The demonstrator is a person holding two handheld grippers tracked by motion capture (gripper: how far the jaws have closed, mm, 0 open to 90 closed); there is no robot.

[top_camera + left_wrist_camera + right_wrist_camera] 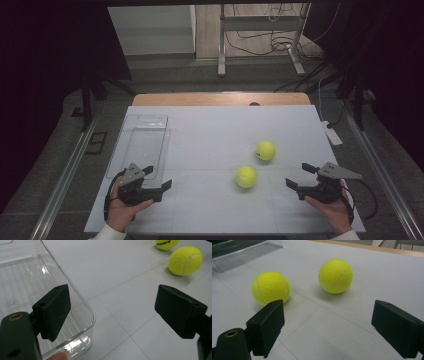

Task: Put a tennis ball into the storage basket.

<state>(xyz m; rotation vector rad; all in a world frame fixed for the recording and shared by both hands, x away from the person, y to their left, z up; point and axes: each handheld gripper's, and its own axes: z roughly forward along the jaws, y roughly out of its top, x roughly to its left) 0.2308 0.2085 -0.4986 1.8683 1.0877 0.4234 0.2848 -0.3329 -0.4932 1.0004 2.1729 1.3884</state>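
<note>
**Right gripper nearer to both balls, nothing held yet**

Black jaws rise closest to the lens in both gripper views, and each pair stands wide apart with only bare table between. Neither the left gripper (pixel 156 178) nor the right gripper (pixel 299 175) has hold of anything.

Seen from the high view, the near tennis ball (pixel 245 176) rests on the white table (pixel 210 130) just right of centre, and the far tennis ball (pixel 265 150) sits at about one o'clock from it, close but apart. A clear plastic tray (pixel 142 142) lies along the table's left side, its long axis running from six to twelve o'clock, with the left gripper just beside its near end.

From the right gripper, the near ball lies at about nine o'clock with a short stretch of table between; in the right gripper view that ball (pixel 271 287) shows at about eleven o'clock above the left jaw, and the other ball (pixel 335 276) near twelve. From the left gripper the balls lie at about three o'clock, well apart from it; in the left gripper view they sit at the upper right, the nearer ball (pixel 185 260) in front.

The right hand is probably better placed for a pick. A ball has no long axis, so jaw turn matters little; the tray's long axis matters for any drop.
</note>
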